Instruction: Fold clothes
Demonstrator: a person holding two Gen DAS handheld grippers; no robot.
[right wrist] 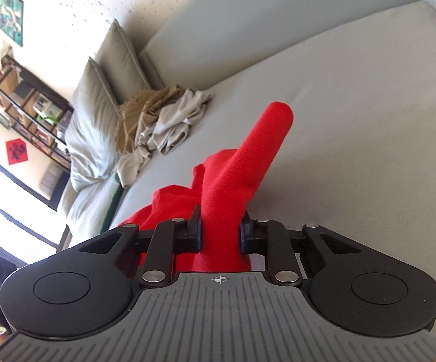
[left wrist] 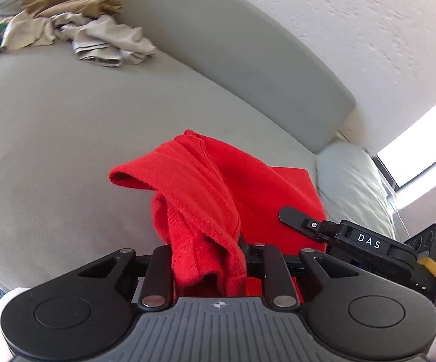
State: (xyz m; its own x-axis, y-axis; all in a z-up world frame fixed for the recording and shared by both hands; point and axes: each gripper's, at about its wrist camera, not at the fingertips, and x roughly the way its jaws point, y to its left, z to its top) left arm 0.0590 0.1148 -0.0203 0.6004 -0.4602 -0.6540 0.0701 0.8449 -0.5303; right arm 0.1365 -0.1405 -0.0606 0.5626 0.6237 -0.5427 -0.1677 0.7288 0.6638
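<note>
The red garment (left wrist: pixel 218 187) hangs bunched over the grey sofa seat (left wrist: pixel 67 138), pinched by the left hand-held gripper (left wrist: pixel 209 259) and right hand-held gripper (right wrist: pixel 221 235), one fold pointing toward the backrest (right wrist: pixel 248 30), open cushion all round, a crumpled beige pile (right wrist: pixel 163 120) well apart.

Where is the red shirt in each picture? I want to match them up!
Left wrist view: the red shirt is low in the middle, bunched in the left claw, spreading right across the grey sofa.
Right wrist view: the red shirt is in the lower middle, pinched in the right claw, one fold poking upward.
Shared landmark: the pile of beige clothes, top left in the first, left of centre in the second.
</note>
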